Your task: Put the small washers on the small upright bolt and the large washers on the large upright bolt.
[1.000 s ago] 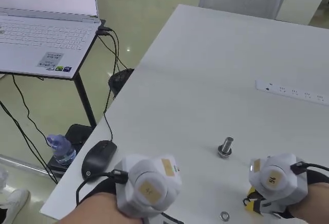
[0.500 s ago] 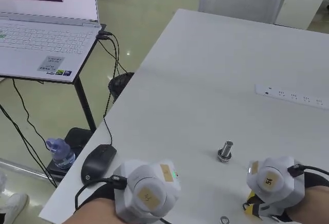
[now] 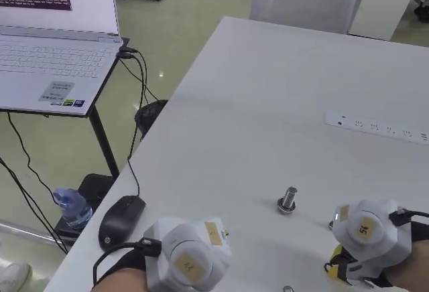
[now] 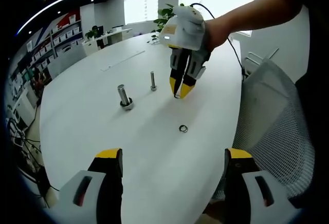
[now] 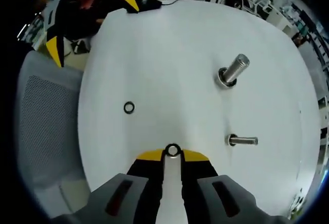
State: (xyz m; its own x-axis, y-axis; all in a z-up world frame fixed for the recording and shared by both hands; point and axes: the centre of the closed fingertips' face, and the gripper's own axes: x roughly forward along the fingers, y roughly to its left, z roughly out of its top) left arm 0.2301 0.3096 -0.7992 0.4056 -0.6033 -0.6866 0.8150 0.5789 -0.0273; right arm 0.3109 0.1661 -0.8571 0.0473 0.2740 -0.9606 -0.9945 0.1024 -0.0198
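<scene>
The large upright bolt (image 3: 287, 199) stands on the white table (image 3: 268, 104), with a washer around its foot (image 5: 234, 71). A thinner small bolt (image 5: 242, 141) stands to its right. My right gripper (image 5: 172, 154) is shut on a washer (image 5: 172, 150), pinched between its yellow tips just above the table. In the left gripper view, the right gripper (image 4: 181, 91) points down near the small bolt (image 4: 153, 80). A loose washer (image 4: 183, 128) lies flat between the two grippers. My left gripper (image 4: 174, 163) is held wide open with nothing in it.
A laptop (image 3: 47, 57) sits on a stand to the left of the table. A black mouse (image 3: 120, 220) lies at the near left edge. A power strip (image 3: 375, 128) lies at the far right. A mesh chair (image 4: 272, 121) stands by the near edge.
The head camera has tilted and shifted a little. My right gripper has edged slightly right of the large bolt, still holding its washer. The left gripper stays put.
</scene>
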